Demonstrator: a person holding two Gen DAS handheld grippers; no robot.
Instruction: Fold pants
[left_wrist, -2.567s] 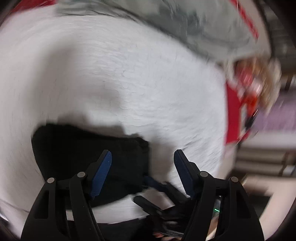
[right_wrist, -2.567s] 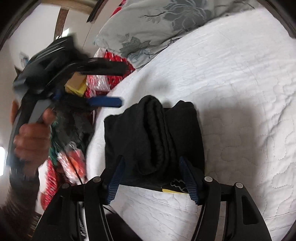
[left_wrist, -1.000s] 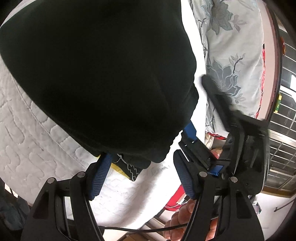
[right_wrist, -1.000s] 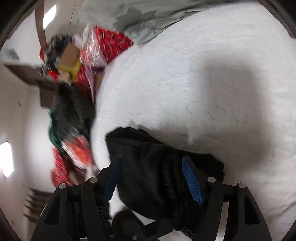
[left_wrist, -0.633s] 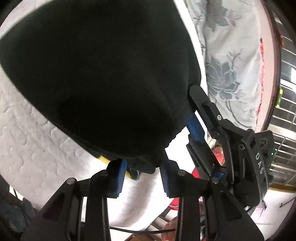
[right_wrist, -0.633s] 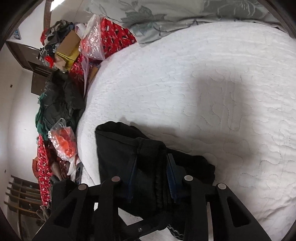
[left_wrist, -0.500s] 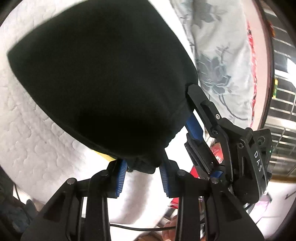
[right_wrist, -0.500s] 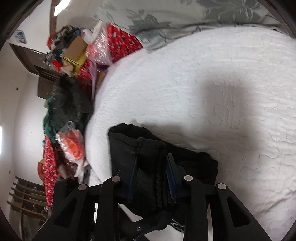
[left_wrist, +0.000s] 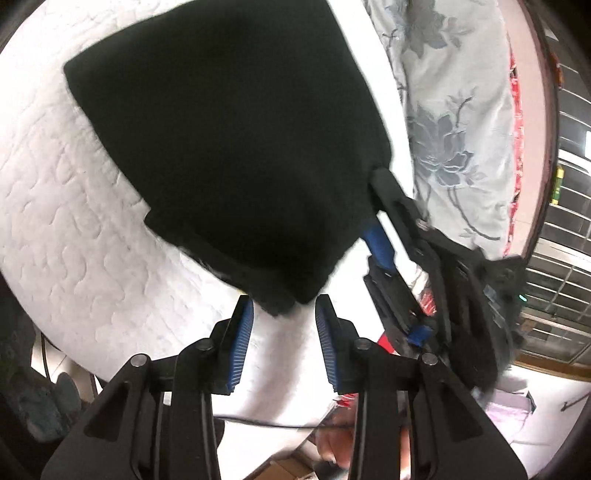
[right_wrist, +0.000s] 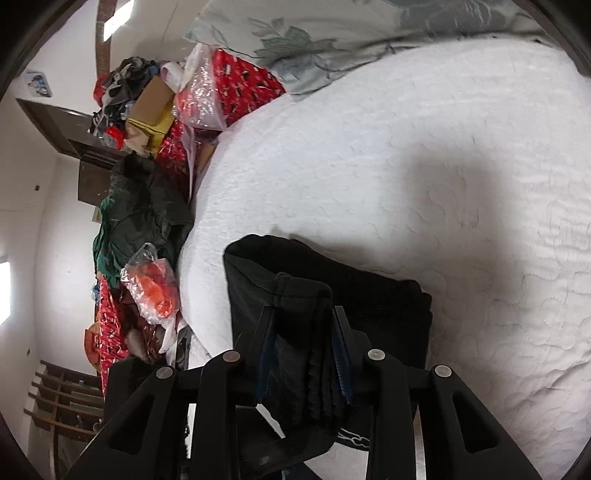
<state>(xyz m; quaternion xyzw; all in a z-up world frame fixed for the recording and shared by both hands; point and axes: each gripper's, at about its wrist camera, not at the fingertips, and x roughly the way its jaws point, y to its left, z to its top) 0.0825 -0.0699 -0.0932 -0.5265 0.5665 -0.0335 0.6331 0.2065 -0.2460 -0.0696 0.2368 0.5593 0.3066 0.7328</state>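
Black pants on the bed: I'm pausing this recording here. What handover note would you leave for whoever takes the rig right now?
Left gripper: jaws narrow, with only the tip of a pants corner between them. Whether the pads press it is unclear, so check that grip.
Right gripper: shut on a bunch of stacked layers at the neighbouring corner.
Black pants: already folded into a compact block, held at the near edge, the rest lying on the white quilt.
Left to do: probably carry the held edge over for a last fold, lay it flat and release.
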